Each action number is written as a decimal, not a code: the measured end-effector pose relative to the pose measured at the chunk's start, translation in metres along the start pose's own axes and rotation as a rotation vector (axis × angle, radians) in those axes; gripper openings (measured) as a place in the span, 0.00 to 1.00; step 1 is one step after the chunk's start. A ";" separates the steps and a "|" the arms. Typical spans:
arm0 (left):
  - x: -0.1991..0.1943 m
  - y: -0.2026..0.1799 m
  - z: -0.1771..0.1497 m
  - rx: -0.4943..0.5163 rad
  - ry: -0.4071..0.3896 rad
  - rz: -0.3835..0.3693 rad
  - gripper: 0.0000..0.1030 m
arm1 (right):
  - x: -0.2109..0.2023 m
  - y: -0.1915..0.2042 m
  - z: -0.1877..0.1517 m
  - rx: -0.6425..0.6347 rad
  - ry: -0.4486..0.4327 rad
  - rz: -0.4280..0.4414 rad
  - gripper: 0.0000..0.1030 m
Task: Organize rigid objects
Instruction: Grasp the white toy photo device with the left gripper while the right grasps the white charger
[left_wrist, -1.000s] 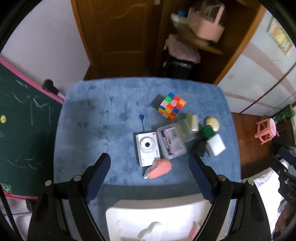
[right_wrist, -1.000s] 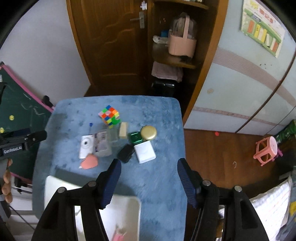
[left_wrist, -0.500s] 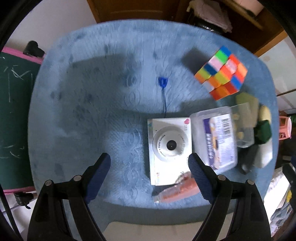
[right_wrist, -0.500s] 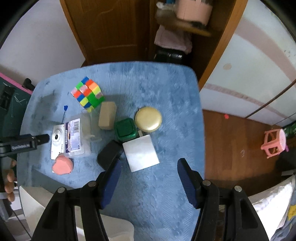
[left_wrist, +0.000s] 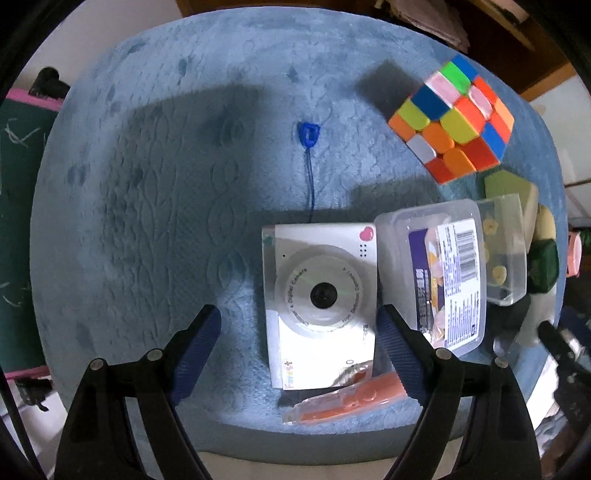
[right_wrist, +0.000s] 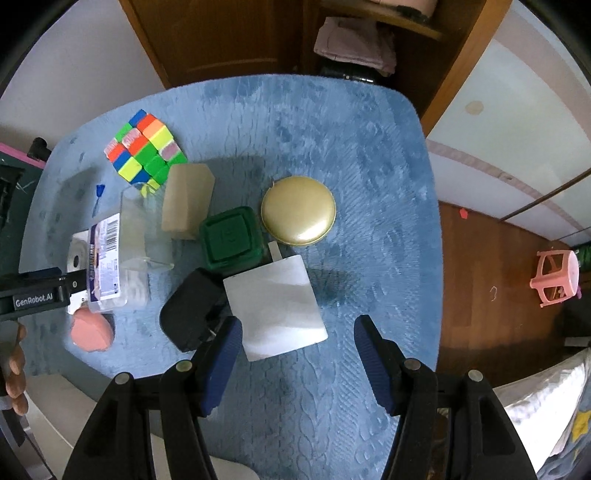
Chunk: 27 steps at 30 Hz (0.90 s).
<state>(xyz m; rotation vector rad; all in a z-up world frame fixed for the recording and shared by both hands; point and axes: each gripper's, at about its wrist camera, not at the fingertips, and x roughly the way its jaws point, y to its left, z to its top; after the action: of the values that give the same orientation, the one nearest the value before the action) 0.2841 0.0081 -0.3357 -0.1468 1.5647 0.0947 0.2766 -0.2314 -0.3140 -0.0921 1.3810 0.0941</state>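
The left half of the blue mat (left_wrist: 147, 221) lies bare, broken only by the thin blue cord (left_wrist: 309, 166) running up from the white camera (left_wrist: 320, 302). To the camera's right the clear plastic box (left_wrist: 436, 280) lies just beside it, leaving almost no gap; the orange piece (left_wrist: 347, 398) blocks its near edge. The colour cube (right_wrist: 144, 147), tan block (right_wrist: 186, 201), green box (right_wrist: 231, 240), gold disc (right_wrist: 298, 210), black case (right_wrist: 192, 308) and white slab (right_wrist: 275, 306) crowd together; right of them the mat is open.

Left gripper (left_wrist: 297, 328) pointing down, jaws wide; right gripper (right_wrist: 297, 343) half-spread, empty.
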 end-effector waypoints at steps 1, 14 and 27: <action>0.001 0.002 0.001 -0.006 0.002 -0.002 0.86 | 0.004 0.001 0.000 -0.001 0.009 -0.003 0.62; 0.007 0.025 -0.009 -0.070 0.018 -0.052 0.87 | 0.030 0.004 0.003 0.010 0.049 0.035 0.63; 0.014 0.042 -0.017 -0.066 -0.001 0.048 0.87 | 0.041 0.015 0.003 -0.021 0.067 -0.014 0.63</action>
<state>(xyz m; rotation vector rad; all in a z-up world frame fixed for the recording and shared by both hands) 0.2610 0.0461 -0.3508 -0.1611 1.5647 0.1846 0.2859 -0.2159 -0.3540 -0.1235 1.4464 0.0947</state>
